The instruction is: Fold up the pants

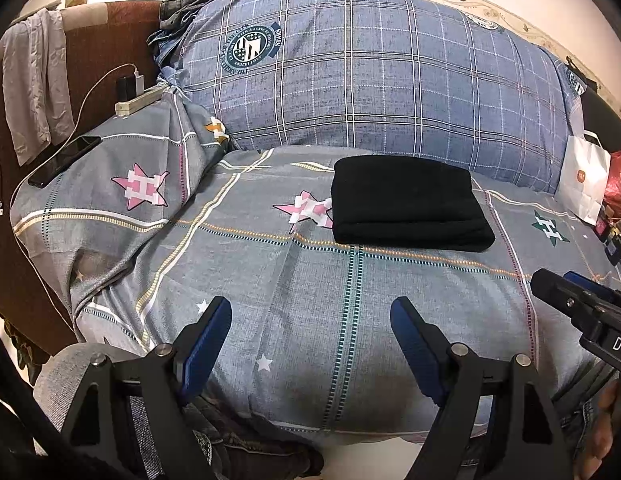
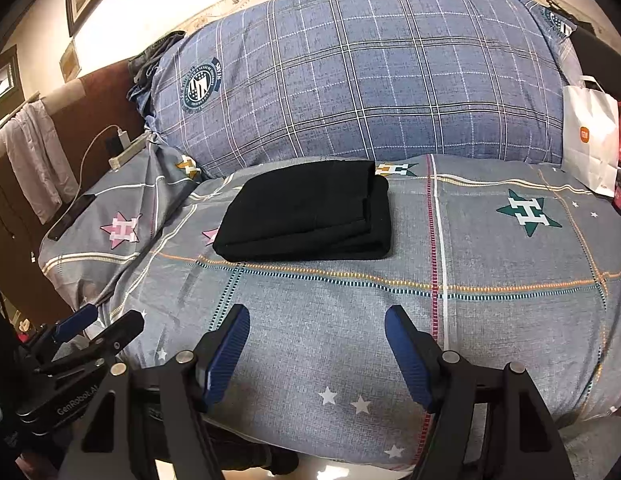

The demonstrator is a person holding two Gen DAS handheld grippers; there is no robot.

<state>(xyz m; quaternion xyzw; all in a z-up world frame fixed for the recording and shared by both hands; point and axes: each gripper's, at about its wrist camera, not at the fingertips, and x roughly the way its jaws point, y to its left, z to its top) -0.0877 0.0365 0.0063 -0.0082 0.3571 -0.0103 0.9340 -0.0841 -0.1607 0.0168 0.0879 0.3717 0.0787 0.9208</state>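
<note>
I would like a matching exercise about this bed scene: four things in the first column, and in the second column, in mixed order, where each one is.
Things:
1. black folded pants
2. white paper bag
3. phone
4. blue plaid pillow

Places:
A. at the head of the bed, behind the pants
B. at the left edge of the bed, on a cable
C. in the middle of the bed cover
D. at the right end of the pillow

Pairs: 1-C, 2-D, 3-B, 4-A
</note>
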